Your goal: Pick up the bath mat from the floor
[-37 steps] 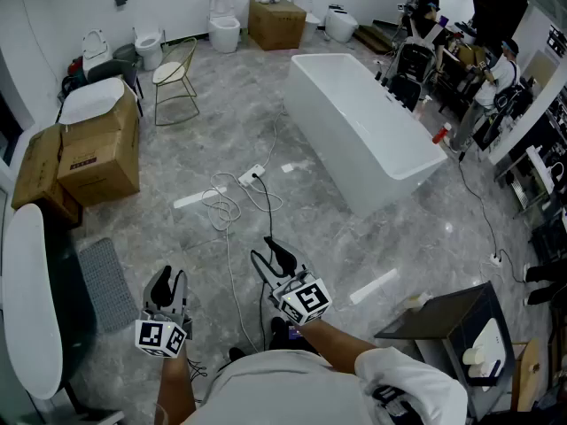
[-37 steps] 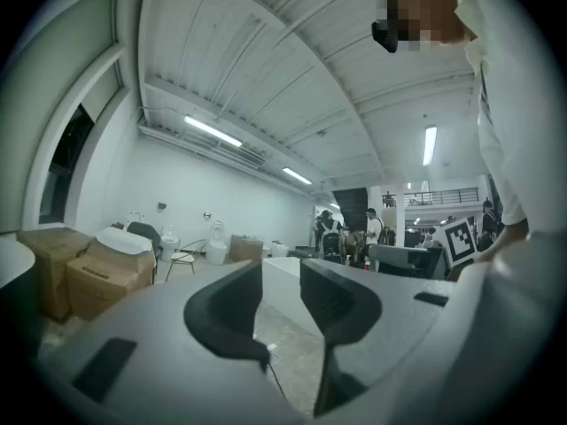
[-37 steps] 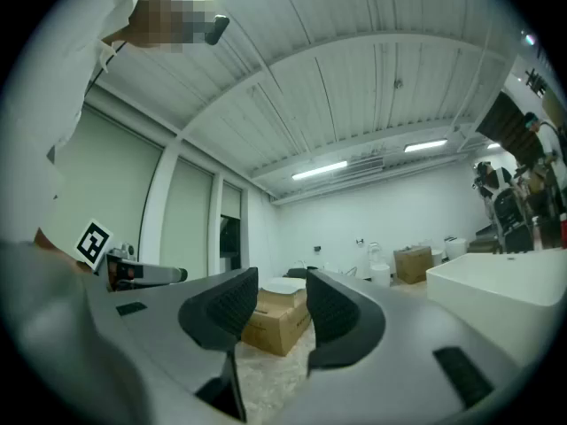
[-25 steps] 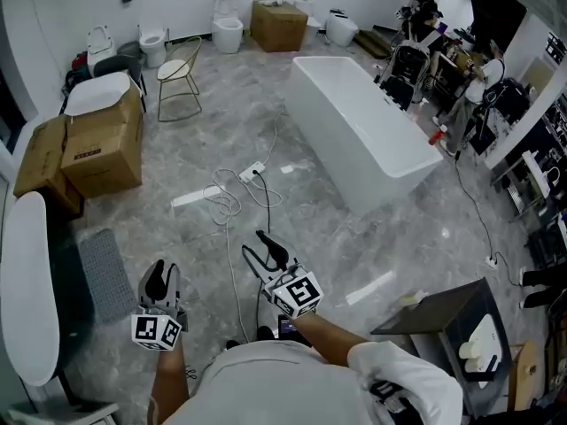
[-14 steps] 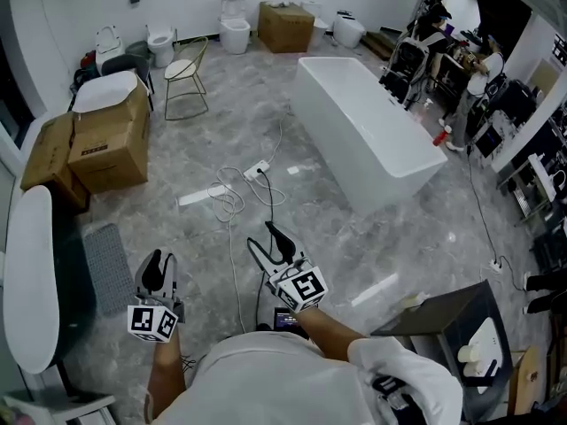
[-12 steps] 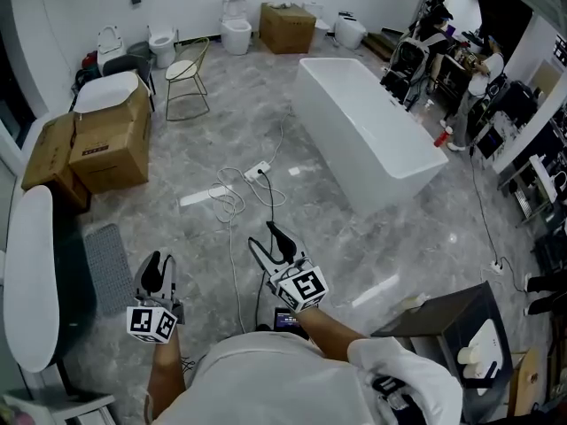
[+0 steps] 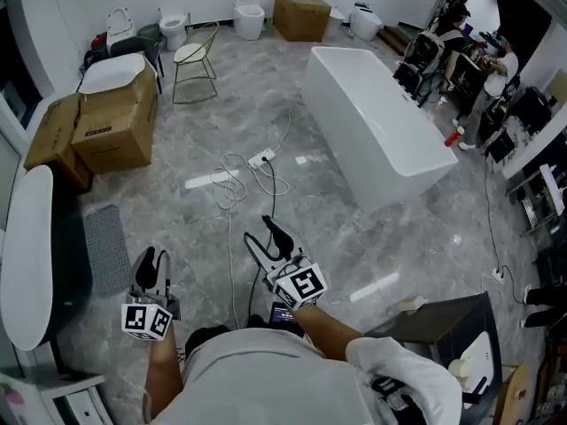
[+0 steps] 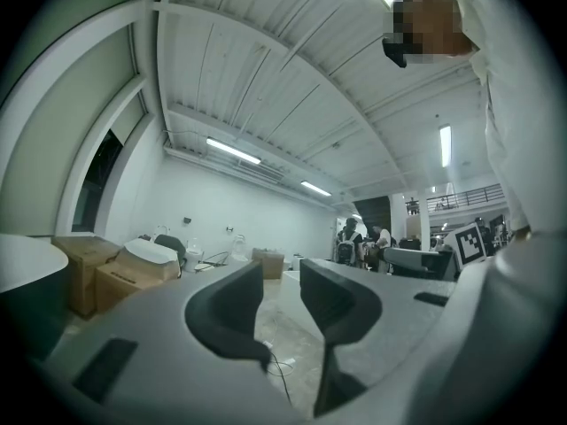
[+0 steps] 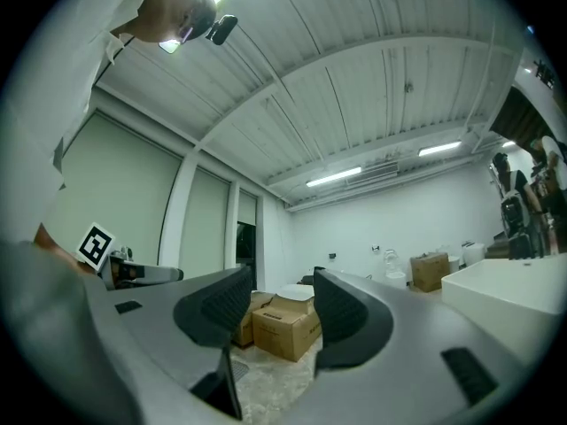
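Bath mat (image 7: 106, 248) flat on the floor (image 7: 354, 237) near its left edge. Left gripper (image 7: 154, 260) near it, jaws narrowly parted, empty. Right gripper (image 7: 264, 235) wider, empty too.

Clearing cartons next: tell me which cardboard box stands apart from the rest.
The cardboard box at the far wall, next to a toilet; the other boxes huddle at the left.

The left gripper (image 8: 280, 280) fills the lower middle of the frame, its dark jaws apart with nothing between them. Through the gap a loop of white cable (image 8: 282, 364) shows on the floor. Cardboard boxes (image 8: 89, 277) sit at lower left, strip lights (image 8: 233, 151) cross the ceiling above, and a white sleeve (image 8: 518, 149) runs down the right edge.
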{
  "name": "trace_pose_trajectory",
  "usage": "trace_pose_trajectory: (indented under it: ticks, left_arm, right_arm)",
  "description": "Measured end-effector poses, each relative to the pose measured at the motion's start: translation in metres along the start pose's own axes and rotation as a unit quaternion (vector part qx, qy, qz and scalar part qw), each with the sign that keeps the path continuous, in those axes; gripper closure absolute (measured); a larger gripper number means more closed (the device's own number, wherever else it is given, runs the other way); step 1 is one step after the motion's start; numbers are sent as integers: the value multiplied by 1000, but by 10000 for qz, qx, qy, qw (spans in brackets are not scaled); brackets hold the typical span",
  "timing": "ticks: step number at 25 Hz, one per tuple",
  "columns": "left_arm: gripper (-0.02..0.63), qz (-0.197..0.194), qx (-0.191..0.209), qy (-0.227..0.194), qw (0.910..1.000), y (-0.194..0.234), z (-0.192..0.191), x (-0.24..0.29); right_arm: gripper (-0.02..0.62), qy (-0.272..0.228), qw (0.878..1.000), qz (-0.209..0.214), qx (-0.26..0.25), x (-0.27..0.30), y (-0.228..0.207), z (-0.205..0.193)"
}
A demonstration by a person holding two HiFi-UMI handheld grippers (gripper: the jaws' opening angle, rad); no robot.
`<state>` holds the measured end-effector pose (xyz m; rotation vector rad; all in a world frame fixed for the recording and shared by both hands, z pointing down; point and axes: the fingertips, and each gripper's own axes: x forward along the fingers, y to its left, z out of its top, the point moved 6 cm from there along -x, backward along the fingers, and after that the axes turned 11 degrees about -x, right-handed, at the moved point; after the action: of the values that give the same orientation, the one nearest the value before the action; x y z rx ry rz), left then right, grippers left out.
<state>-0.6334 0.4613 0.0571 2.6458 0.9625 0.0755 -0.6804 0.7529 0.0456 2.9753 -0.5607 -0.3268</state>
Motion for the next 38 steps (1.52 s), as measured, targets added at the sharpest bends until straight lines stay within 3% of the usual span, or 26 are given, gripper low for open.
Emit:
trace_pose_trajectory:
  ticks: [7,12,18,25,32,38]
  left_arm:
    - [479,191,-128,242,9994,11,-17,4]
    - [479,214,-216,229,9993,42,-15,37]
    - [479,119,-406,24,9991,103,5,104]
    - [479,-45,-144,-106,9998,191,54,183]
    - [479,-13,-301,-72,9995,264,78,219]
    - [479,36,-412,-131,9991,309,77,241]
  right_arm:
    - [357,103,9995,24,305,10,-12,-23]
    - [364,284,9987,-2,421,38,-24,-44]
    - [374,328,9989,-69,324,112,-52,-51]
    - [374,170,9997,-160,-115,235,-69,-46]
    - [376,78,9999,-109,-86,326,-62,-53]
    - [380,170,9998,-31,-103,368,-60,-71]
